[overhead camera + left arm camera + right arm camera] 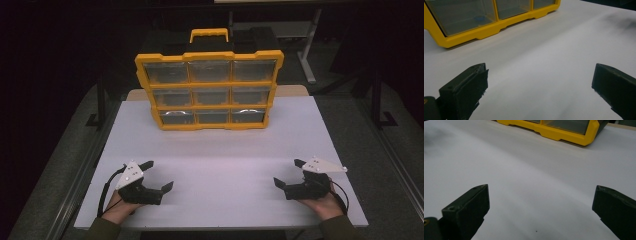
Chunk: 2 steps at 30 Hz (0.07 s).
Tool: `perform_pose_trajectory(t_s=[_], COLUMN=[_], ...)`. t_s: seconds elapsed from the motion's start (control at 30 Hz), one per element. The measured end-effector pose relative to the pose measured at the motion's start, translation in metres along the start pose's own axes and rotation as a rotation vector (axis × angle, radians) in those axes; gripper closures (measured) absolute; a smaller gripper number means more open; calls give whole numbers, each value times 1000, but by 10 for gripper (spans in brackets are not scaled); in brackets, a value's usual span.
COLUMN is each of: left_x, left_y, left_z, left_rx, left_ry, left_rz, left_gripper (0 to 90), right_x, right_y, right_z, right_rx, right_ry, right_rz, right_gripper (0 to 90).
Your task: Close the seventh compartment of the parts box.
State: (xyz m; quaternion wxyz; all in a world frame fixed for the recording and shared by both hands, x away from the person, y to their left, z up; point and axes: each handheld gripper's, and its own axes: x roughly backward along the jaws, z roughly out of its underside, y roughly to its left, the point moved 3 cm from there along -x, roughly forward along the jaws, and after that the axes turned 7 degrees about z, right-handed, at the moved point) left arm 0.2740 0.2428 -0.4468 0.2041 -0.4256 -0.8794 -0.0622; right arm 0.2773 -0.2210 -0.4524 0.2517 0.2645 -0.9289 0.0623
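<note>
Organizer case (209, 90), yellow frame with nine clear drawers, upright at far middle of white worktop (220, 150) | left tongs (160, 176) well short of case, to its left, jaws wide apart, empty | right tongs (289, 173) well short of case, to its right, jaws wide apart, empty

A lab or test room set up for recording, dim all round. A white tabletop (220, 165) stands on a metal frame over grey carpet, bare but for a yellow parts organiser (209, 90) with clear drawers. Behind it, in the dark, stands another desk (295, 30) on metal legs. No home furnishings or shop goods are in sight
</note>
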Motion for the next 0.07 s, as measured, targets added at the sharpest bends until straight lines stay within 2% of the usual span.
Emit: perform_pose_trajectory(t_s=[0.07], left_x=[0], left_y=[0], left_z=[0], left_rx=[-3], left_ry=[3], left_rz=[-2], left_gripper=[0], right_x=[0], right_y=[0], right_z=[0], right_rx=[3], right_ry=[0], right_rz=[-1], right_gripper=[5])
